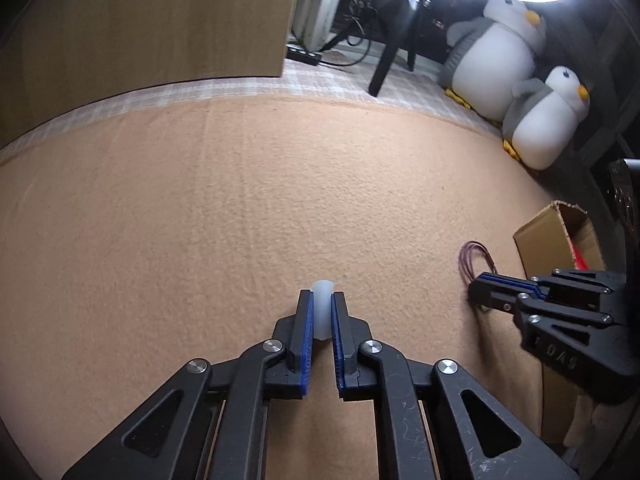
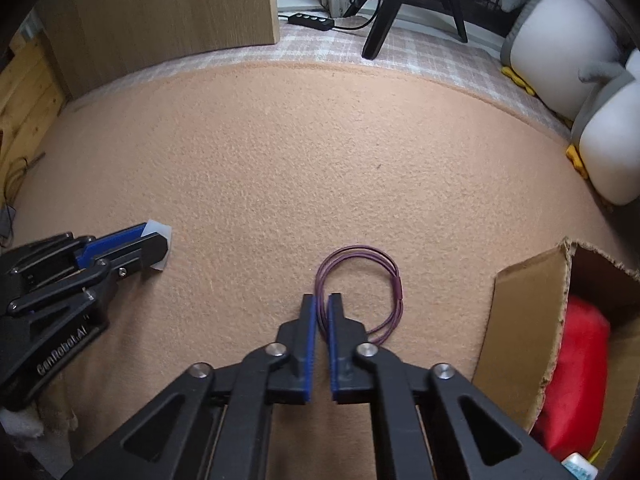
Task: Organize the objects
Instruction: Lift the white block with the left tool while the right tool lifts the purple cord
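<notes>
In the left wrist view, the left gripper (image 1: 321,300) fills the bottom centre, its fingers (image 1: 305,332) clamped on a small white piece (image 1: 322,308) that rests on the peach blanket (image 1: 240,200). At lower right of that frame the right gripper (image 1: 478,290) comes in from the edge, its tip at a purple cord (image 1: 474,258). Just behind it, at the right edge, stands an open cardboard box (image 1: 548,232). Farther back, at upper right, two plush penguins (image 1: 504,60) sit by the blanket's edge; a wooden panel (image 1: 160,20) fills the upper left.

In the right wrist view, the right gripper's fingers (image 2: 339,332) are pinched on one side of the looped cord, which lies on the blanket at lower centre. The box at lower right holds something red (image 2: 580,360).
</notes>
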Tool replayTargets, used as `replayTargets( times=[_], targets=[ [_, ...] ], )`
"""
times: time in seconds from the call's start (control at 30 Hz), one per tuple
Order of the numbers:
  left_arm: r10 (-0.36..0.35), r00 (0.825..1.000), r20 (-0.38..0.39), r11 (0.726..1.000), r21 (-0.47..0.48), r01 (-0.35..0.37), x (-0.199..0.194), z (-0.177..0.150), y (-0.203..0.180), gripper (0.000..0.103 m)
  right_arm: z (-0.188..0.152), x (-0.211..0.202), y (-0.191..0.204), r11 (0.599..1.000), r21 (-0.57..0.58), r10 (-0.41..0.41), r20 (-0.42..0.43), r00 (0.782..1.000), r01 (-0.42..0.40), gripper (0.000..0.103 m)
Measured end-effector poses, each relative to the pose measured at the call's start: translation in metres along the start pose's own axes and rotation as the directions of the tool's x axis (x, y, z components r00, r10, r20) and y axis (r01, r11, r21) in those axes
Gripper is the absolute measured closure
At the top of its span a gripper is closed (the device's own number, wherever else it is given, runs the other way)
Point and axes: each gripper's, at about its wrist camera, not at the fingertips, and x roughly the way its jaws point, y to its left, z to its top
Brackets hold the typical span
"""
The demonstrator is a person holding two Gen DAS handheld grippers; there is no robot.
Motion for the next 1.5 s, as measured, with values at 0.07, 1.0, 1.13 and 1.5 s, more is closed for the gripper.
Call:
replayTargets(
  times=[0.07, 1.0, 1.13, 1.5],
  targets=[
    [0.002, 1.0, 0.006, 1.0, -0.012, -0.002, -0.005, -0.003, 0.005, 0.094, -0.002, -0.005, -0.004, 0.999, 0.026, 0.026, 0.012, 1.0, -0.027, 0.099],
    [-0.129, 0.987, 0.093, 0.988, 0.097, 0.12, -0.08, -0.005, -0.059, 0.094, -0.058, -0.12, -0.024, 0.958, 0.13, 0.218, 0.247, 0.944, -0.255, 0.1],
    [-0.188, 0.978, 0.087, 0.973, 0.153, 0.173, -0.082, 0.0, -0.098, 0.094, -0.072, -0.151, -0.048, 0.961, 0.155, 0.176, 0.289, 0.941, -0.228, 0.1],
    [-0.295, 0.955, 0.036, 0.915, 0.3, 0.271, -0.067, 0.006, -0.218, 0.094, -0.138, -0.202, -0.134, 0.944, 0.307, 0.017, 0.327, 0.945, -0.123, 0.1]
  ],
)
